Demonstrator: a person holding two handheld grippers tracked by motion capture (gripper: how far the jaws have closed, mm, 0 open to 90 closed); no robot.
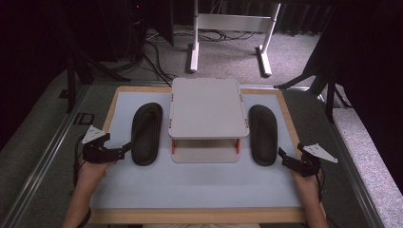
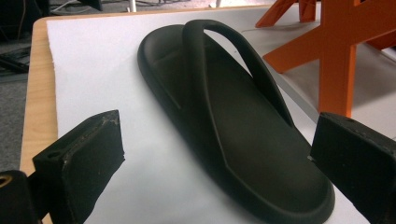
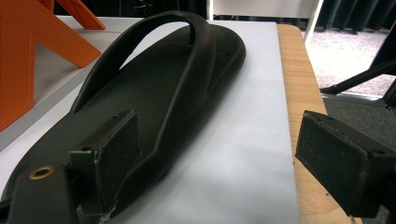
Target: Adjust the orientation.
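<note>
In the high view we see two black flip-flops on the pale tabletop (image 1: 199,190), one at each side of a small grey two-tier stand (image 1: 206,114) in the middle of the frame. The left flip-flop (image 1: 147,134) lies just right of the left hand-held gripper (image 1: 126,146), whose jaws stand apart and empty near the sandal's heel end. In the left gripper view that sandal (image 2: 233,130) runs from centre to lower right, its heel partly cut off by the right-hand jaw. The right flip-flop (image 1: 263,135) lies just left of the right hand-held gripper (image 1: 281,154), also spread open and holding nothing. In the right gripper view one jaw covers part of the sandal's (image 3: 154,98) near edge (we cannot tell whether it touches). The stand's orange legs (image 2: 336,56) are cropped by the frame.
</note>
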